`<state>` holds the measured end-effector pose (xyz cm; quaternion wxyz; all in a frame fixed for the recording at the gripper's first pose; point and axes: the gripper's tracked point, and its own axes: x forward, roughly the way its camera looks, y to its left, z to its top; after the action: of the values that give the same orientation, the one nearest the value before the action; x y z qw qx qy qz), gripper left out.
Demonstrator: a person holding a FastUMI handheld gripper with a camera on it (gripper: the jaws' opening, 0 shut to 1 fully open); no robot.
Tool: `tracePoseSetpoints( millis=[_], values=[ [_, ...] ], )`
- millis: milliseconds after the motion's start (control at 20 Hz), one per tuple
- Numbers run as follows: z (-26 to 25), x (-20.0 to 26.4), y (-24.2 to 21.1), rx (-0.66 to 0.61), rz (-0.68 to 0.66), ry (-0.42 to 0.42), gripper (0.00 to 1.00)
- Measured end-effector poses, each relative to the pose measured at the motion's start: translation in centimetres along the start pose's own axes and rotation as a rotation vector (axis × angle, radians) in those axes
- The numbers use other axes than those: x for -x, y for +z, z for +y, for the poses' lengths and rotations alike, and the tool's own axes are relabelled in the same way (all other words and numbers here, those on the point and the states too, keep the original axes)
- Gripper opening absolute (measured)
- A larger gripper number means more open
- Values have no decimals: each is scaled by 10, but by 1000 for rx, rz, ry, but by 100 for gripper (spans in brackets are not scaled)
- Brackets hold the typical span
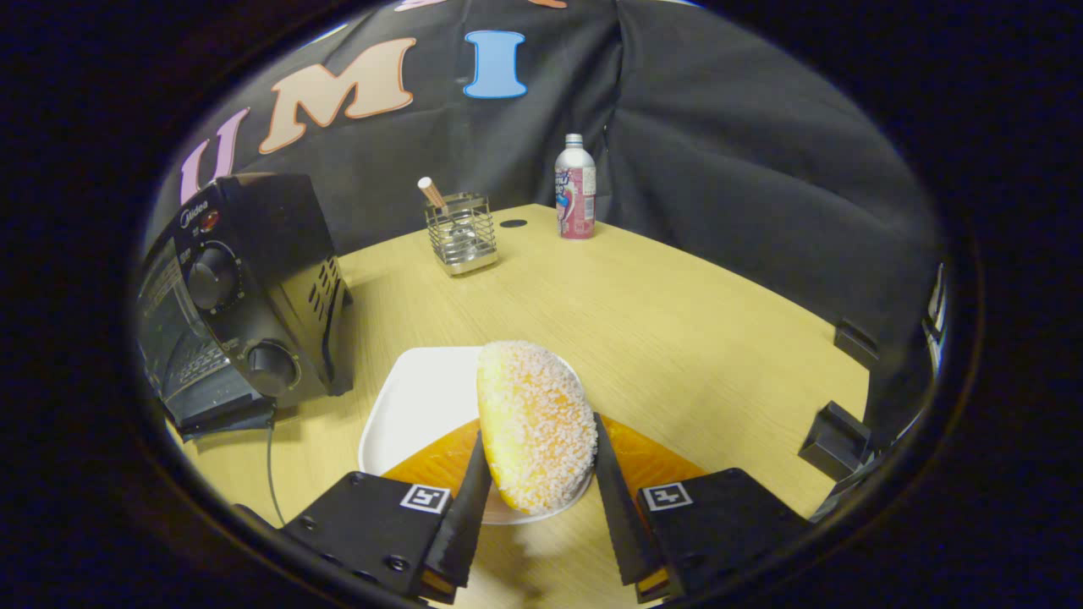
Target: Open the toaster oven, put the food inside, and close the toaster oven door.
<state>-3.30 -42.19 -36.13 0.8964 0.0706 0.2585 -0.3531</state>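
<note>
Sugared bun (pixel 536 427) stands on edge, pinched between both fingers of the gripper (pixel 538 474) above a white plate (pixel 415 406) — toaster oven (pixel 237 296), door partly cut off, sits beyond-left.

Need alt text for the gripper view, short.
The gripper fingers clamp a sugar-coated bun on edge above a white plate on a wooden table. A black toaster oven stands beyond, with a wire holder and bottle farther back.

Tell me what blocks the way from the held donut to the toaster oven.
Nothing on the table does: the tongs hold the sugar-coated yellow donut above the white plate, with bare wooden table toward the black toaster oven. Its door looks open.
</note>
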Motion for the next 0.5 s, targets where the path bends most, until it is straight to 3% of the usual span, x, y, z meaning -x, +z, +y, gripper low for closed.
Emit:
tracePoseSetpoints(
  millis=[500],
  values=[
    [25,47,13,69,-52,-8,67]
  ],
)
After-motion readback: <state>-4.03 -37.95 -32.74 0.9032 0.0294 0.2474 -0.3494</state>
